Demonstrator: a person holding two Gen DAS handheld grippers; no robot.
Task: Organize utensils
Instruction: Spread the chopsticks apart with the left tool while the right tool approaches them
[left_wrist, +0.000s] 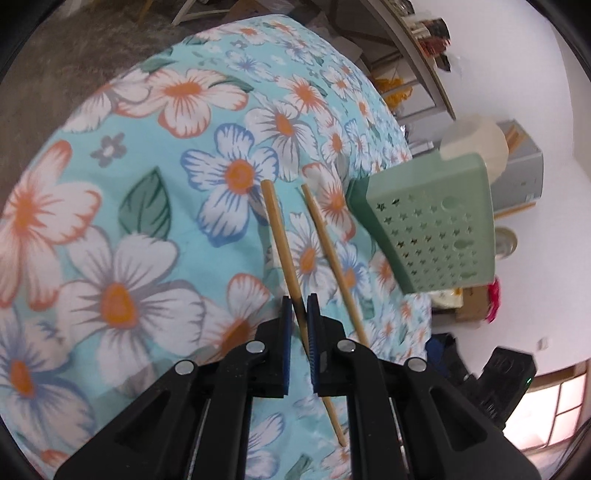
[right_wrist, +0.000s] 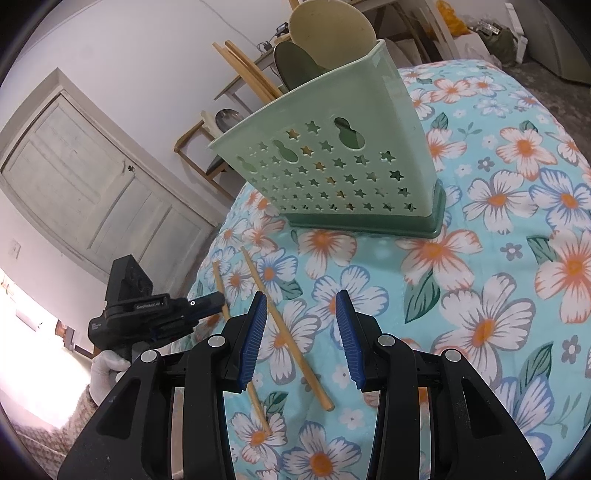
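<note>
Left gripper (left_wrist: 300, 314) clamping chopstick (left_wrist: 280, 236), body lettering blurred, green holder (right_wrist: 332, 158) unlabelled

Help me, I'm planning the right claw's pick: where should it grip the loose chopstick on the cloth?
Grip the loose chopstick at mid-length, from above, fingers straddling its thin shaft: it lies flat and diagonal on the cloth, so roll the right claw to match.

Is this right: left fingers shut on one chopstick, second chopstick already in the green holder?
Not quite. The left gripper is shut on one chopstick, but the second chopstick lies on the floral cloth, beside the green holder, per the left wrist view.
</note>
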